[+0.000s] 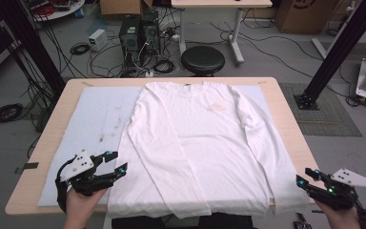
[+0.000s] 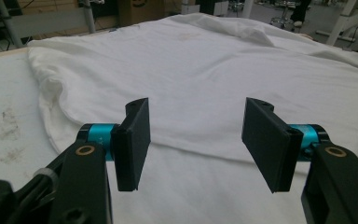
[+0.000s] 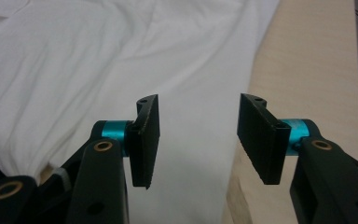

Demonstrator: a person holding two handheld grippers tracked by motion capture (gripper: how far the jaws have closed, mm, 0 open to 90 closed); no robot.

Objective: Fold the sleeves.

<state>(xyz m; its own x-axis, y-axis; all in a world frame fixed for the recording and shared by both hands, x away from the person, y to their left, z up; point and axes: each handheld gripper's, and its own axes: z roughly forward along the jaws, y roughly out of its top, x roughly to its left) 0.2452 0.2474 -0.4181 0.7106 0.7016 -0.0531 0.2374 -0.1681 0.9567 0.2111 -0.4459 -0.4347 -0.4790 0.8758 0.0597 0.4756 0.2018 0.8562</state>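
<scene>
The person's two hands sit at the near edge of the table (image 1: 38, 162), each holding a black gripper. The left gripper (image 1: 115, 161) waits by the bottom left corner of the white shirt (image 1: 195, 143), its jaws wide apart with nothing between them. The right gripper (image 1: 303, 177) waits by the bottom right corner, just as wide and just as empty.

The shirt lies flat on its back on a pale blue mat (image 1: 95, 119), neck far away, sleeves down along its sides.

I think the job is to fold it. To do that well, each gripper should slide low, pinch just the hem at its own corner, and close tight. Then both should lift together, so the cloth stays smooth and does not bunch.
</scene>
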